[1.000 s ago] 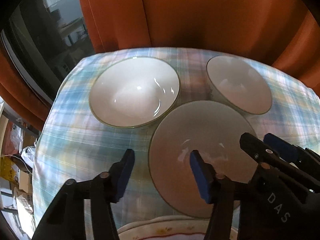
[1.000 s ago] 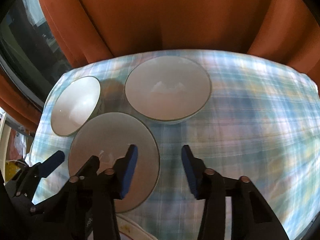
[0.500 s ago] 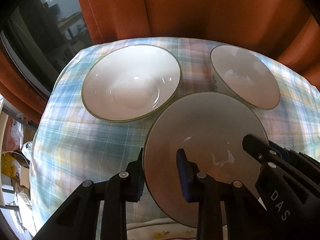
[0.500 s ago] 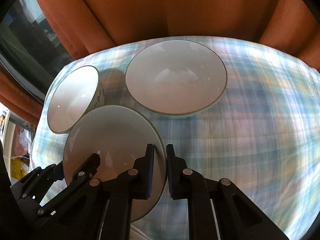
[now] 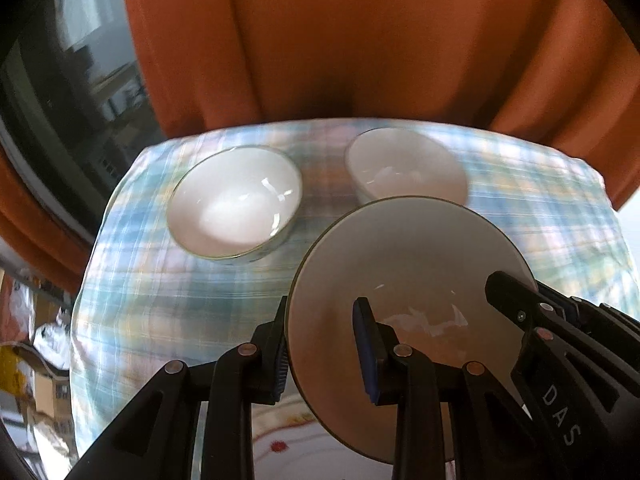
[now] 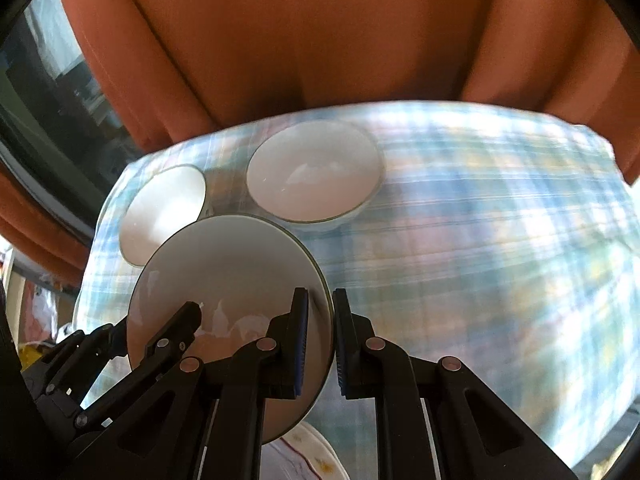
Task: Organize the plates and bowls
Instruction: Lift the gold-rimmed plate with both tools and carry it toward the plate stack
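Orange curtain (image 5: 360, 40) backs the plaid tablecloth (image 5: 160, 300). Left gripper (image 5: 320, 344) and right gripper (image 6: 320, 340) each clamp the near bowl's (image 5: 408, 264) rim; two bowls sit farther back.

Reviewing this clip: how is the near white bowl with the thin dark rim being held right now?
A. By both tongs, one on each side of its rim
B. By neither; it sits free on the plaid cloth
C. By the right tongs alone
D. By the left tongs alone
A: the left tongs clamp one side of the near white bowl with the thin dark rim, and the right tongs clamp the opposite side.
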{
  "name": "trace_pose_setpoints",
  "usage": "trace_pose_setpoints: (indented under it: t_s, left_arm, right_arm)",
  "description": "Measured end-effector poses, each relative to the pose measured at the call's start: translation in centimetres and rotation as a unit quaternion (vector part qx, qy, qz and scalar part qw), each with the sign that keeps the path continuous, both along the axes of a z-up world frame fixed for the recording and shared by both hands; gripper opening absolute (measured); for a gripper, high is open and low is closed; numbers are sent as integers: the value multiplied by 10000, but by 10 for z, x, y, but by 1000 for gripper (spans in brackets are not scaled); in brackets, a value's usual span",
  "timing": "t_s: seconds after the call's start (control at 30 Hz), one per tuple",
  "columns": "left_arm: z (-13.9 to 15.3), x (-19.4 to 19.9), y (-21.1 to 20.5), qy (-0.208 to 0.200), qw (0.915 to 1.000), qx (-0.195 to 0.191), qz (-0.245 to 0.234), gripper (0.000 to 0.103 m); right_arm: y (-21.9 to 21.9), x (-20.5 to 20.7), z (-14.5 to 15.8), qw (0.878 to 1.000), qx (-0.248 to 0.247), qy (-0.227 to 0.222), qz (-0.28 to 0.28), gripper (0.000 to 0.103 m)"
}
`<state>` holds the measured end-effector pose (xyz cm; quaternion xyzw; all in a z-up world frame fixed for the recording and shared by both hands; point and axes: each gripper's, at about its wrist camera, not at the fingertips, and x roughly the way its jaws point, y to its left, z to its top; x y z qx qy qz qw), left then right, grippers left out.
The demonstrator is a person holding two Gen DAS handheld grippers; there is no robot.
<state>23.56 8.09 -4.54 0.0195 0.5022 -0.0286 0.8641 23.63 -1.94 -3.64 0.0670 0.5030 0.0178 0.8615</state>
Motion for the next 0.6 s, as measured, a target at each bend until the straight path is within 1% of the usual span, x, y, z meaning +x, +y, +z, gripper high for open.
trace_pose_setpoints:
  t_s: [0.07,0.27,0.43,0.6]
  left_arm:
    - [6,-10,-10,-58,9998,-50,-158,28]
    - [15,-39,-33,-118,9993,-58,-359,28]
    - [16,-60,-48,-144,9993,-61,-354,28]
    - [13,-83,-70,-115,9996,-30,-273,28]
  right_arm:
    - [-7,-12,8,9998,-64,-86,-148,15]
    - [-32,-47,22,9989,-149,-181,-404,15]
    - [-52,-74,24,9989,-110,-221,-386,15]
    - [-71,-94,23,9991,-178,-266,-283,15]
